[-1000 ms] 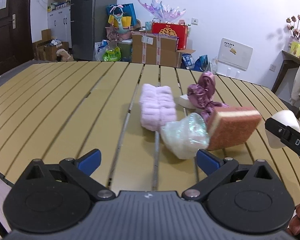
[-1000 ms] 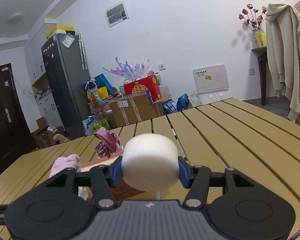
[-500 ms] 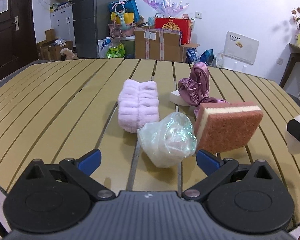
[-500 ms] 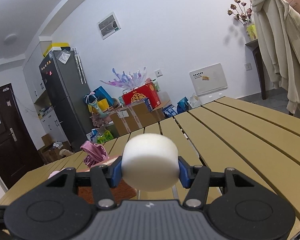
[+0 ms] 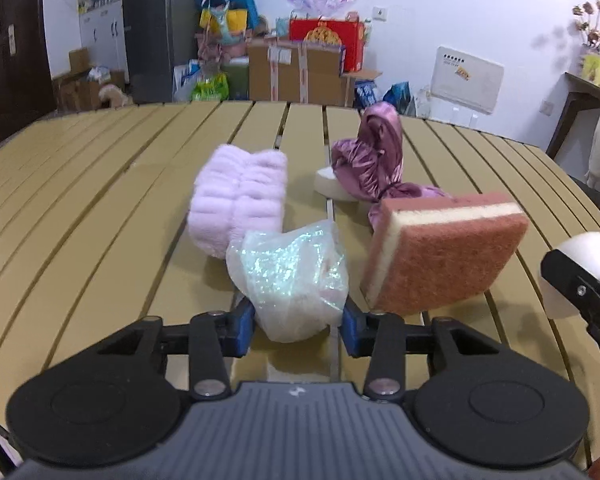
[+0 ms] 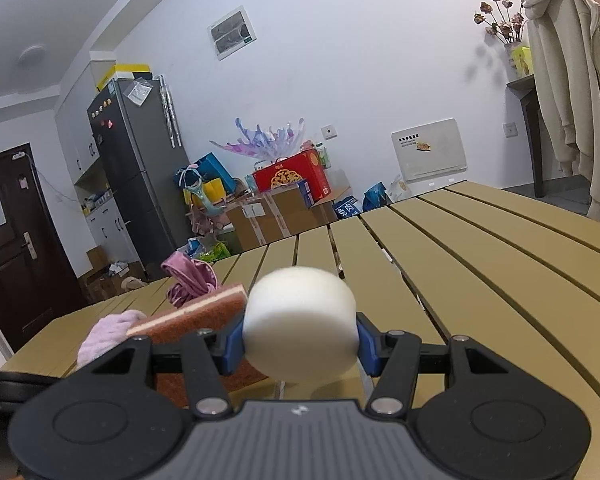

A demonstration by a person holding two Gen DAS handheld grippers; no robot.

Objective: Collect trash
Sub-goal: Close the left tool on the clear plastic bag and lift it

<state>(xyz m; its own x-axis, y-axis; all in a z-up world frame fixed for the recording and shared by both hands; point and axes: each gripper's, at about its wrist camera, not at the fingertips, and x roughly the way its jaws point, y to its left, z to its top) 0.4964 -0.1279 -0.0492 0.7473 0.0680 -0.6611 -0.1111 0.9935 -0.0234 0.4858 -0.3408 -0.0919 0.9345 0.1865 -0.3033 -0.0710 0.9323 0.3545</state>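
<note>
**Both tools gripping trash**

While the crumpled iridescent wrapper (image 5: 290,280) sits on the slatted surface (image 5: 100,208), the left tool (image 5: 298,326) reaches level and forward, its blue pads pinching the wrapper's near end. Just right, a pink sponge (image 5: 444,256) stands on edge. The right tool (image 6: 299,346), raised, clamps a white foam cylinder (image 6: 300,324), its axis running across.

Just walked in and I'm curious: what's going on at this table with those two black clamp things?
A person is clearing trash with a handheld gripper in each hand. The left gripper has its jaws closed on a crumpled plastic bag on the slatted table. The right gripper holds a white foam cylinder. A sponge, a fluffy lilac cloth and a purple satin cloth lie on the table.
</note>
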